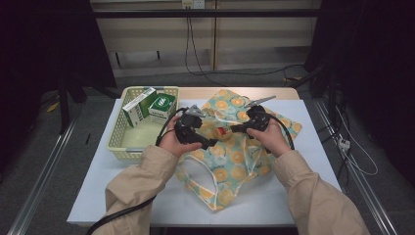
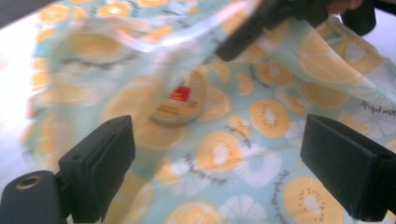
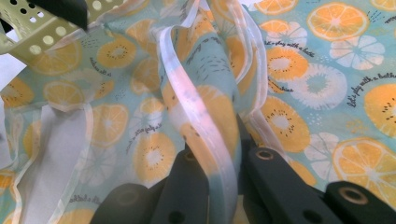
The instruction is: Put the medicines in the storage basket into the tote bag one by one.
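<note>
Translucent bag (image 3: 299, 74) rim between right claw (image 3: 219, 154) jaws

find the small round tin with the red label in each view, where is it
High view: the small round tin with the red label lies at picture centre, inside the translucent orange-slice print bag, between the two grippers.
Left gripper view: the tin sits left of centre, blurred, beyond the open jaws.
Right gripper view: I cannot make it out; bag fabric and its pinched white-edged rim cover the middle.
Shared landmark: the bag's orange-slice print.
</note>
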`<state>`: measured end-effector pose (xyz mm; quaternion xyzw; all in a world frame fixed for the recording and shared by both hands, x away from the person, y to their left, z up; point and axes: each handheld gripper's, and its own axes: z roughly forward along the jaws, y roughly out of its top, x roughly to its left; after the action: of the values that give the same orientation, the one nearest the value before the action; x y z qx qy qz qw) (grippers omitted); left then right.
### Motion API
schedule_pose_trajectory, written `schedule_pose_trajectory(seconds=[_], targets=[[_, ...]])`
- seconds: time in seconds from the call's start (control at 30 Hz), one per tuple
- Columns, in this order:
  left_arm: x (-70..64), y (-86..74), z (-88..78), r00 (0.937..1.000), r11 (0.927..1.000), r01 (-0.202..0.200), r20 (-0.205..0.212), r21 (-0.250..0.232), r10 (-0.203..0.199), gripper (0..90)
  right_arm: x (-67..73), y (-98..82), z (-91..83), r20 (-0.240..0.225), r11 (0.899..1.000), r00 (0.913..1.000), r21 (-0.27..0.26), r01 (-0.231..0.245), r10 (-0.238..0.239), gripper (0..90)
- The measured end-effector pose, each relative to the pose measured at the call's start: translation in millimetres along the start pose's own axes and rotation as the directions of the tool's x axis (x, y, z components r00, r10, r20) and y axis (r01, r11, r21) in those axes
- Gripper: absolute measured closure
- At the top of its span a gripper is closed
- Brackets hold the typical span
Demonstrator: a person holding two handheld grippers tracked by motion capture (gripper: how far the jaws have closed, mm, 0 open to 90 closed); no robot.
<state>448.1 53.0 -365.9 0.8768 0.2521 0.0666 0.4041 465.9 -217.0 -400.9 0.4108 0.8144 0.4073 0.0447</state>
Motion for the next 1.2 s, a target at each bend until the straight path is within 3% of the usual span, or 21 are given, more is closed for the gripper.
schedule_pose_trajectory(seconds=[0.13, 0.17, 0.5, 0.8, 1.0, 1.07, 1.2], targets=[[12.9, -3.1, -15.2, 0.9987, 0.9997, 0.026, -0.044, -0.002, -0.026, 9.1, 0.5, 0.2, -1.5, -0.001, 1.0, 1.0, 0.0, 0.002, -0.002, 88.6], [17.0, -4.3, -17.9, 0.9991, 0.9995, 0.03, -0.031, 0.001, -0.03, 9.1, 0.5, 0.3, -1.7, 0.0, 1.0, 1.0, -0.002, 0.002, -0.002, 88.6], [48.7, -6.3, -40.2, 0.9927, 0.9968, 0.08, -0.09, 0.003, -0.079, 8.4, -1.0, -0.1, -0.7, -0.002, 1.0, 1.0, -0.001, -0.001, 0.001, 88.6], [82.2, -17.2, -49.0, 0.9734, 0.9907, 0.136, -0.185, -0.01, -0.136, 8.5, 0.6, 1.0, -3.4, -0.009, 1.0, 0.9999, -0.003, 0.012, -0.012, 88.6], [98.1, -26.2, -47.1, 0.9616, 0.9874, 0.158, -0.226, -0.007, -0.155, 8.7, -1.0, 0.4, -3.7, -0.012, 1.0, 0.9999, -0.006, 0.004, -0.004, 88.6], [102.6, -29.4, -45.9, 0.9548, 0.9857, 0.169, -0.247, -0.007, -0.165, 8.9, -1.2, 0.3, -3.6, -0.013, 1.0, 0.9999, -0.004, 0.008, -0.008, 88.7], [111.7, -35.7, -42.9, 0.9486, 0.9822, 0.187, -0.258, -0.011, -0.184, 8.8, -0.3, 0.4, -3.9, -0.019, 1.0, 0.9998, -0.003, 0.008, -0.008, 88.6]])
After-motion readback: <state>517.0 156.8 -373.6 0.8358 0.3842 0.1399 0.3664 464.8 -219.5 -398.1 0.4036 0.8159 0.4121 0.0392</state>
